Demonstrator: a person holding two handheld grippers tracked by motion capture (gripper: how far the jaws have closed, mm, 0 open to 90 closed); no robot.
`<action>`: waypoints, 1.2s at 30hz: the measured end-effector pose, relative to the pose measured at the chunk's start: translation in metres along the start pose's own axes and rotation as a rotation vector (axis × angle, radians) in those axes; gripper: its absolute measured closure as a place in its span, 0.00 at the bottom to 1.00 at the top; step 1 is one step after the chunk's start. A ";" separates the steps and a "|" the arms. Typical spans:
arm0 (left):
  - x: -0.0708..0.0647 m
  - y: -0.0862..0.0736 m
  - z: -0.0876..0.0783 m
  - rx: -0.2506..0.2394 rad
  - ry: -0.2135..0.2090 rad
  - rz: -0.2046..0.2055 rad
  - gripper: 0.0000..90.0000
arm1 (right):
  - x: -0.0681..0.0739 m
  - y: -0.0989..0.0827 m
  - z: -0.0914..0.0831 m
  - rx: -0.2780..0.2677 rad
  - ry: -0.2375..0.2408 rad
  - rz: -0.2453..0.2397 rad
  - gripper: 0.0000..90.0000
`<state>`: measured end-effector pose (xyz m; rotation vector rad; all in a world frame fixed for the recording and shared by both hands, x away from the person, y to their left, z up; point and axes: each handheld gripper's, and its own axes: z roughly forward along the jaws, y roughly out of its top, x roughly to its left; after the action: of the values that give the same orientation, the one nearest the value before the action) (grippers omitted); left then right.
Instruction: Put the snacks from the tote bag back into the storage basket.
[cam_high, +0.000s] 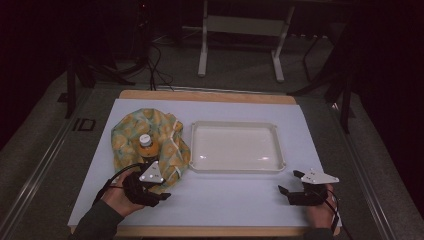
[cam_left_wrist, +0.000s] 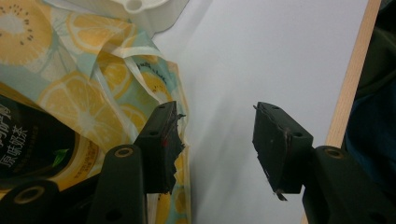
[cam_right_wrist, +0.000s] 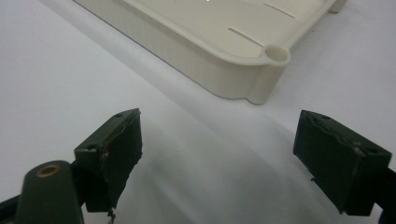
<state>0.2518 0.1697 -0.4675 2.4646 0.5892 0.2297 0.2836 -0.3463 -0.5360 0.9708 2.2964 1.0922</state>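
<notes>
Left gripper (cam_high: 159, 192) at the counter's near edge, jaws parted on nothing, one jaw against the fruit-print bag (cam_high: 131, 136). Bottle (cam_high: 145, 143) stands inside, label half hidden. Tray (cam_high: 235, 126) mid-counter. Right gripper (cam_high: 290, 183): jaws wide, holding nothing.

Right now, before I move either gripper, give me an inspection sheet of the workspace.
Surface: white mat on a wooden table, flat.
Job's things: fruit-print bag lying at left, bottle with a white cap inside it; white tray beside the bag, nothing in it.
Clutter: nothing seen.
Grippers: left gripper at the bag's near edge, jaws open, one jaw against the bag's fabric; right gripper open over bare mat near the tray's corner, holding nothing.
Cables: one trails from each gripper; more on the floor behind the table.
Surroundings: dim; a white table frame stands behind.
</notes>
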 end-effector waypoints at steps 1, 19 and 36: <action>0.001 -0.001 -0.001 -0.001 -0.001 0.000 0.56 | 0.000 0.000 0.000 0.000 0.000 0.000 0.17; 0.006 -0.004 -0.012 0.013 -0.002 0.003 0.57 | 0.000 0.000 0.000 0.001 0.000 -0.001 0.17; 0.017 -0.004 -0.028 0.062 0.013 0.011 0.57 | 0.000 0.000 0.000 0.002 0.000 -0.002 0.17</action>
<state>0.2576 0.1949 -0.4465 2.5284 0.5970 0.2345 0.2836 -0.3463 -0.5358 0.9698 2.2983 1.0890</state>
